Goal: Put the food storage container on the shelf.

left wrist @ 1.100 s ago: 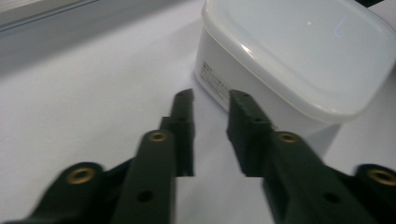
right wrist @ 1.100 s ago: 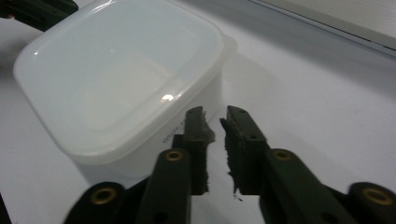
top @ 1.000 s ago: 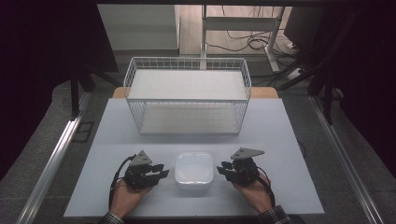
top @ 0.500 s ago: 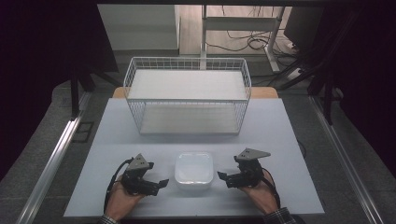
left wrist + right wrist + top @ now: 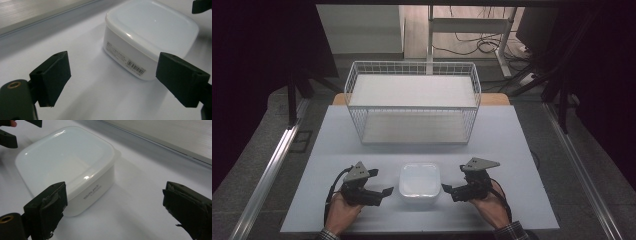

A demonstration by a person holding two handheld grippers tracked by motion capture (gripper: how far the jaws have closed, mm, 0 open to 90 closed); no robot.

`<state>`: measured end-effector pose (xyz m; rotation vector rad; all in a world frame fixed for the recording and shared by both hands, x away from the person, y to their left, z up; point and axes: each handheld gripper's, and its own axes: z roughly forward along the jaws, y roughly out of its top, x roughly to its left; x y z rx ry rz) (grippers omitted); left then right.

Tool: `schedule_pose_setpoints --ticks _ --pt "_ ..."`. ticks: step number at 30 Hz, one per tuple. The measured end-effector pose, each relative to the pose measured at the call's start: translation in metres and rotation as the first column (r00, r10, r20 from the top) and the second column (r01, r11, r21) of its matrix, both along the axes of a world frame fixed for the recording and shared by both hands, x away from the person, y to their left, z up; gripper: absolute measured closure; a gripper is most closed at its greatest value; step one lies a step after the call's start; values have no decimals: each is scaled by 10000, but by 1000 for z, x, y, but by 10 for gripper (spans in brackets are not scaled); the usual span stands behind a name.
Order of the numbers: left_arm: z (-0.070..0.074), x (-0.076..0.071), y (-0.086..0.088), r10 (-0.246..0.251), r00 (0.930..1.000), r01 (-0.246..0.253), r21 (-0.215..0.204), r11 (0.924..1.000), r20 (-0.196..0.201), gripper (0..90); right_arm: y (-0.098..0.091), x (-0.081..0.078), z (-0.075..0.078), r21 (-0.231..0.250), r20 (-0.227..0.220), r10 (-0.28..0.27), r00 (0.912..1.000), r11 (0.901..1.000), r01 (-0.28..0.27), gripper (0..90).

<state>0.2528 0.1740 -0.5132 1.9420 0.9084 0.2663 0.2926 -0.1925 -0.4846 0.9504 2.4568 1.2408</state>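
Observation:
A white square plastic container (image 5: 419, 181) with a closed lid rests on the table near its front edge. My left gripper (image 5: 385, 193) is just left of it, open, with its jaws pointing at the container's side. My right gripper (image 5: 446, 189) mirrors it on the right, also open. In the left gripper view the container (image 5: 150, 32) lies ahead of the spread jaws of my left gripper (image 5: 113, 75), barcode label facing me. In the right gripper view the container (image 5: 65, 162) sits ahead and left of my right gripper (image 5: 117, 207). Neither gripper touches it.
A white wire basket (image 5: 412, 66) with a shelf inside stands at the back of the pale table (image 5: 512, 145). Bare table surface lies between basket and container. A metal rail (image 5: 272, 165) runs along the left side of the table.
Both hands have drawn back a little toward the front edge and slightly outward from the container. The container has stayed where it was.

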Motion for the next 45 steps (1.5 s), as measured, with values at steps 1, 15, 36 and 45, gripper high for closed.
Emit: schedule_pose_setpoints --ticks 1,15,36,45 --pt "1 1 0 -23 10000 23 -59 10000 -5 125 1 0 1 39 -19 -25 10000 10000 25 53" --pt "21 12 -21 -691 9943 677 -198 9975 -807 53 21 0 8 -106 -301 42 9995 9999 -45 4" --pt "1 36 -39 -1898 9548 1680 -1113 9795 -2290 189 39 14 -4 232 -2331 544 9709 9985 -504 171" --pt "7 21 -31 -1606 9558 1339 -1215 9835 -2462 487 29 9 1 662 -3052 727 9495 9963 -550 404"
